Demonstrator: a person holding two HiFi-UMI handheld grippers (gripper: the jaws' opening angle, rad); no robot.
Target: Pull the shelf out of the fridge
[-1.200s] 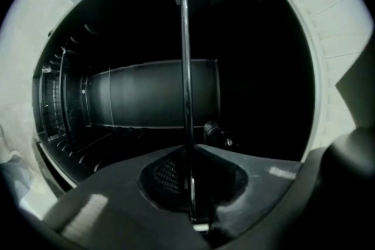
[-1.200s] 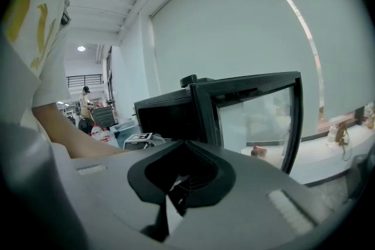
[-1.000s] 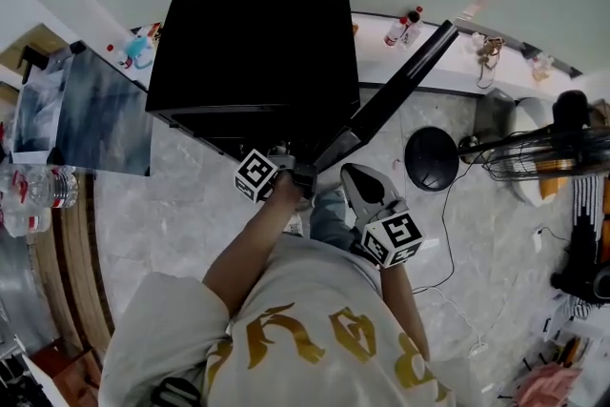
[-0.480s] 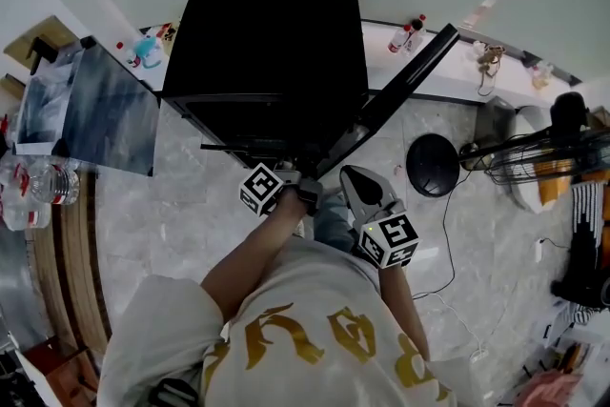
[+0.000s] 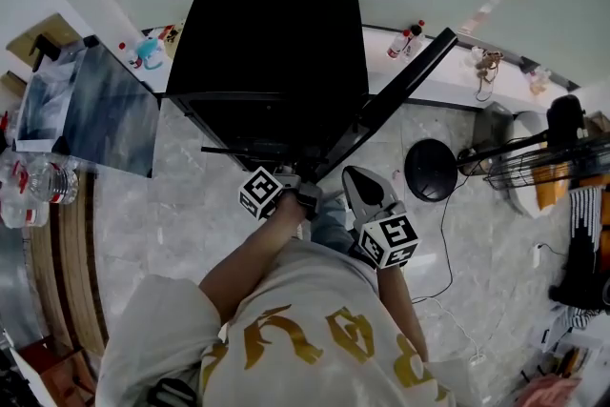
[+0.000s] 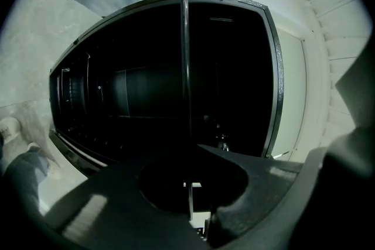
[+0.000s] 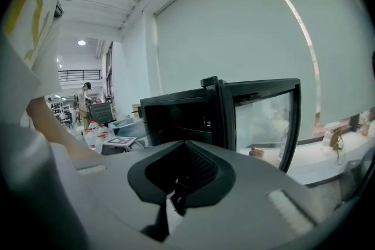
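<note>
The shelf (image 5: 238,149) is sticking partway out of the fridge (image 5: 267,43) at its open front, beside the door (image 5: 400,86), with the left gripper (image 5: 291,178) clamping its front edge, so it should probably be drawing it straight and level while the right gripper (image 5: 353,174), jaws together on nothing, is hanging free to steady it.

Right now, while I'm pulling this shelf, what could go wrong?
Only the left gripper holds the shelf, at one spot on its edge, so it may tip leaving the fridge; the right gripper hangs back, shut, empty. The open door is close; the shelf might clip it.
</note>
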